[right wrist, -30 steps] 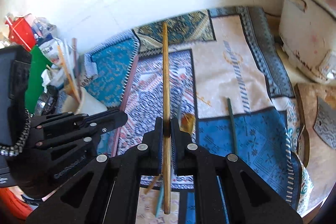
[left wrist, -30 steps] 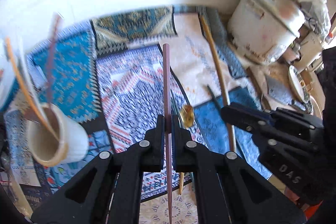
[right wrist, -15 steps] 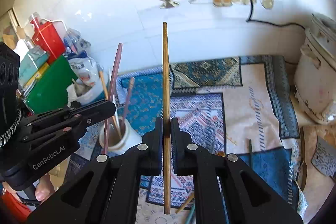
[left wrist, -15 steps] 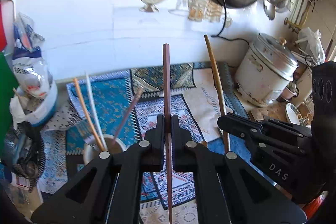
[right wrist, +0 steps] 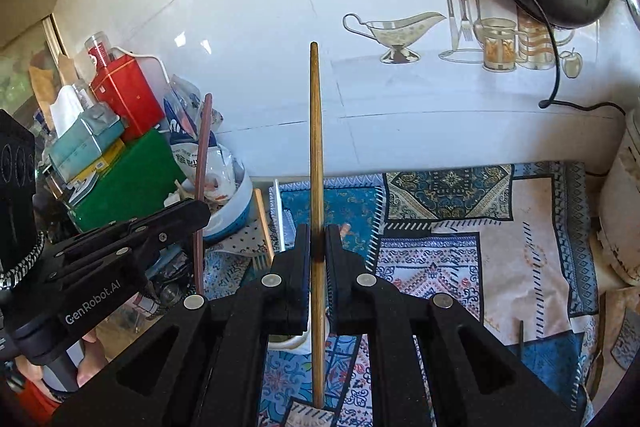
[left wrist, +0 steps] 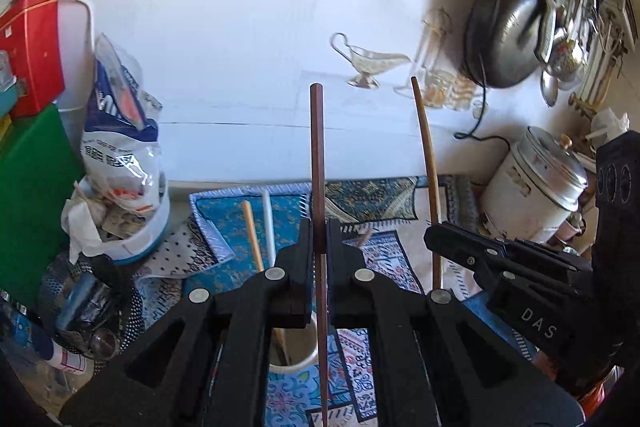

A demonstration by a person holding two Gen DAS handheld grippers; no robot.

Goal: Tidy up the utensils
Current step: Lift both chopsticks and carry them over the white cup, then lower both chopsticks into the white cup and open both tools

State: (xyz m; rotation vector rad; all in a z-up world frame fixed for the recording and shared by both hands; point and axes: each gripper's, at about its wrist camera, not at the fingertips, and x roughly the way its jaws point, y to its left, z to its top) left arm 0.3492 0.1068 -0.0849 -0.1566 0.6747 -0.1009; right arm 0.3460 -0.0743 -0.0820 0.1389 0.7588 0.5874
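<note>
left gripper point(left wrist: 319, 247) pinching brown chopstick point(left wrist: 318, 155) | right gripper point(right wrist: 318, 247) pinching wooden chopstick point(right wrist: 316, 147) | both upright over cup point(left wrist: 294, 349)

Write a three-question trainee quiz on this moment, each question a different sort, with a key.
1. True or false: the left gripper is shut on a dark brown chopstick.
2. Multiple choice: the right gripper holds a chopstick that is A) lying flat on the cloth, B) upright, C) tucked inside the cooker.
3. Fill in: the white cup already holds other ____.

Key: 1 true; 2 B; 3 chopsticks.
</note>
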